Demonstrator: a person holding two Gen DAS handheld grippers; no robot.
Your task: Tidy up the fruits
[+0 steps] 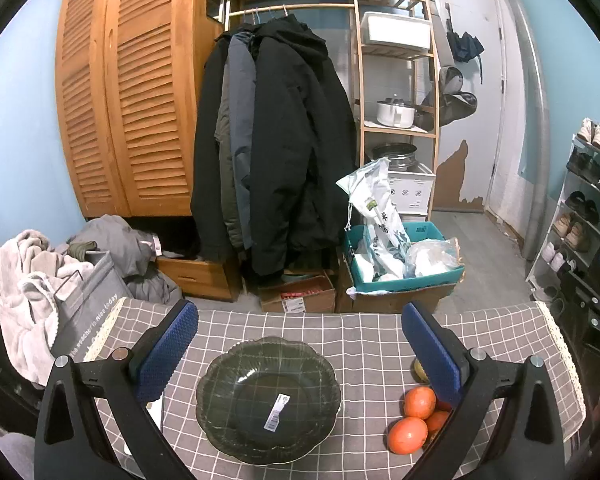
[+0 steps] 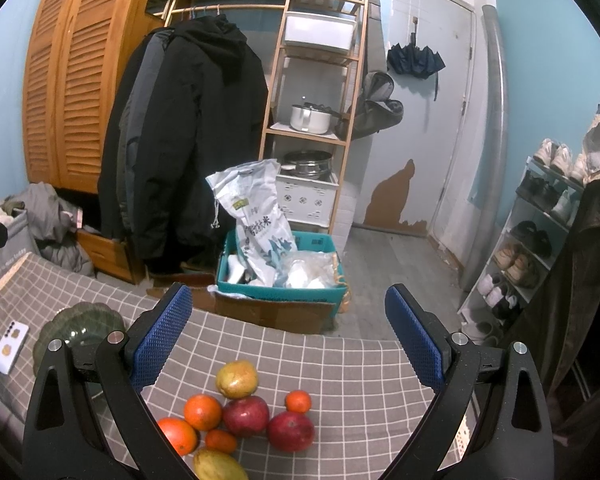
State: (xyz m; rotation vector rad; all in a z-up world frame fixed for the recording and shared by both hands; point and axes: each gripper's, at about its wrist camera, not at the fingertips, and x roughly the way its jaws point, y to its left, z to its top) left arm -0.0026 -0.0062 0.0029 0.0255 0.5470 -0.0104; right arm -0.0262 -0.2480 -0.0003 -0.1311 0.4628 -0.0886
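Fruit pile: lower centre of the right wrist view, on the checked bench; pieces touching or just beside one another.
Bowl: dark glass bowl, empty, lower centre of the left wrist view, well apart from the fruit.
Left gripper: fingers spread wide, holding nothing, above the bowl.
Right gripper: fingers spread wide, empty, above the pile.
Red apples: likely firm, smooth; grip across the widest part.
Oranges: round, probably prone to rolling; squeeze gently.
Yellow-green fruit: possibly softer, bruisable.
Small mandarin: light, easiest single pick at the pile's edge.
Bowl handling: glass, brittle; lower fruit in, don't drop.
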